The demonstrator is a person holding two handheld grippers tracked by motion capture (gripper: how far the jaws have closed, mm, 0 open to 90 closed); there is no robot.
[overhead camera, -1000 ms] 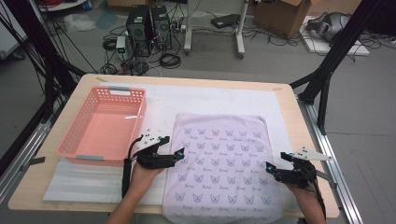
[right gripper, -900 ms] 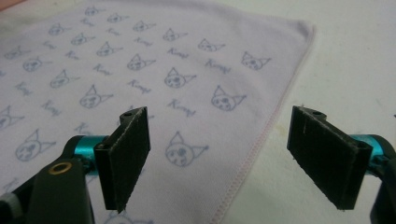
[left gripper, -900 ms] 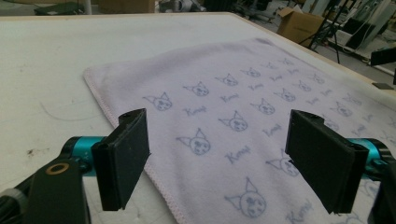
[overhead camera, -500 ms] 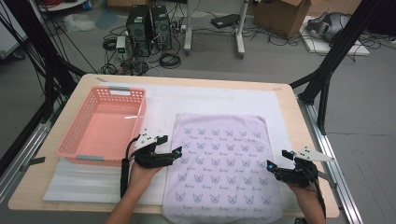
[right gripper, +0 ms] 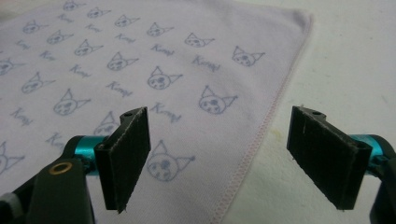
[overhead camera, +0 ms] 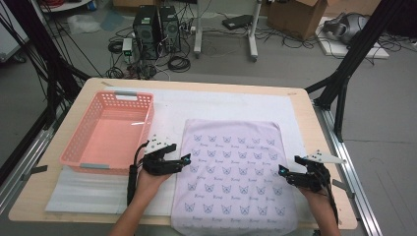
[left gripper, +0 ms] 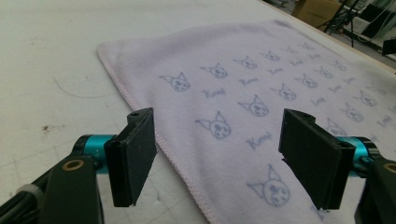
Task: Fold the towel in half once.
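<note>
On the tabletop (overhead camera: 300,105), a lilac cat-print towel (overhead camera: 233,172) lies flat, seemingly unwrinkled; left gripper (overhead camera: 186,160) at nine o'clock, narrowing yet released; right gripper (overhead camera: 282,171) at three o'clock, released.

The high view looks forward and down over the whole table (overhead camera: 206,101). Each gripper view sits low and close, looking between its tongs. All three share the towel (overhead camera: 236,172).

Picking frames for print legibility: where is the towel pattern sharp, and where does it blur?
Left gripper view: the towel prints are crisp near the jaws, soft at the far edge. Right gripper view: sharp throughout, hem stitching clear. High view: prints tiny, even lighting.
</note>
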